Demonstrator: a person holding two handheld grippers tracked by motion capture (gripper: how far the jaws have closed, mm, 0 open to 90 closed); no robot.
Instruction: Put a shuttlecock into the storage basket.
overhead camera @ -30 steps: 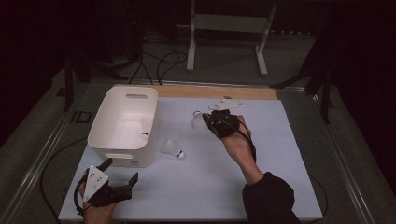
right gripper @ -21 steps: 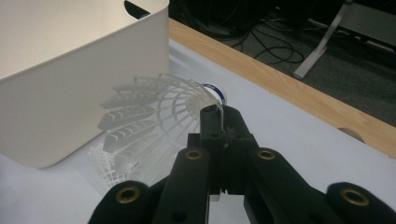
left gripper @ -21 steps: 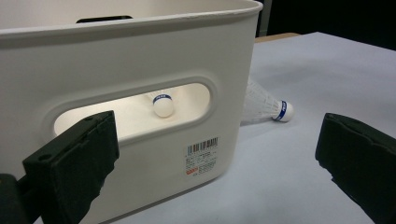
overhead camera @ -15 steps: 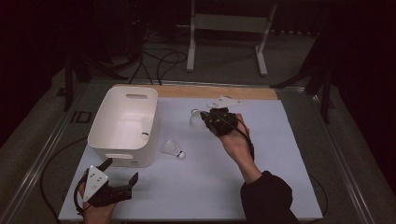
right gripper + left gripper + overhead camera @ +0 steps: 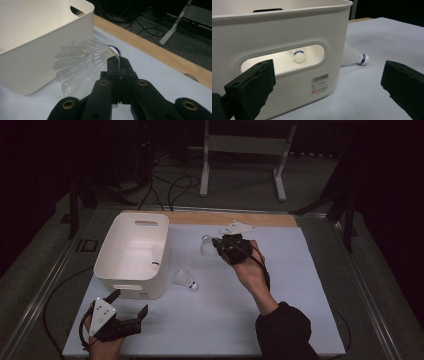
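A white plastic bin stands at the table's left. My right gripper hovers just right of it, shut on the feather skirt of a white shuttlecock. In the right gripper view the jaws pinch the skirt close to the blue-banded cork, beside the bin wall. A second shuttlecock lies on the table by the bin's near right corner. My left gripper stands open at the front left, facing the bin's handle slot; a shuttlecock shows inside through it, and the loose one beyond.
The tabletop is a white sheet with a wooden strip along its far edge. Behind the table a metal stand and cables lie on the dark floor. Open table surface stretches to the right and front of the bin.
My right gripper has edged slightly left toward the bin with the shuttlecock in it. The left gripper has stayed put.
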